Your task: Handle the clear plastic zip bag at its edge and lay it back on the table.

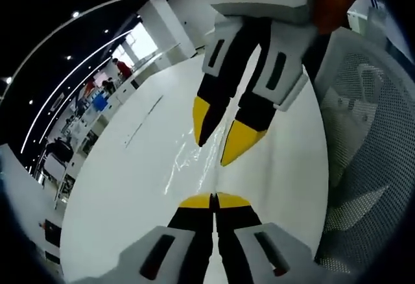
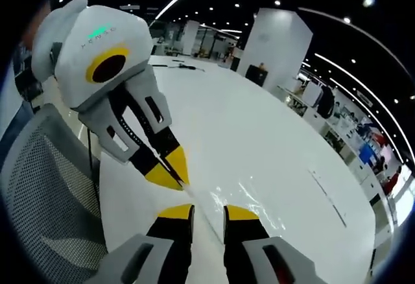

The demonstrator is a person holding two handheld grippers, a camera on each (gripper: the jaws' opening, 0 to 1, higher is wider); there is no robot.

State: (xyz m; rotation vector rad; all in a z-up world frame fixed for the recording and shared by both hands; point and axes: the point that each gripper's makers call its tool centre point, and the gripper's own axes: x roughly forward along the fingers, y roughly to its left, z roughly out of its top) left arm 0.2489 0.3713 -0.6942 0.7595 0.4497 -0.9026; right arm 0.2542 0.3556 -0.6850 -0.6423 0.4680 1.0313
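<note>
Clear plastic zip bag (image 1: 188,164) lies flat on the white table (image 1: 117,193), glare showing its creases. Left tongs (image 1: 214,200) pressed together at the bag's near edge, apparently pinching it. Right tongs (image 2: 209,211) narrowly parted, tips either side of the opposite edge, not clamped. Mesh chair (image 2: 45,187) beside the table. To do well: keep the edge pinch shallow, stay low, lay the film down smoothly before letting go.
</note>
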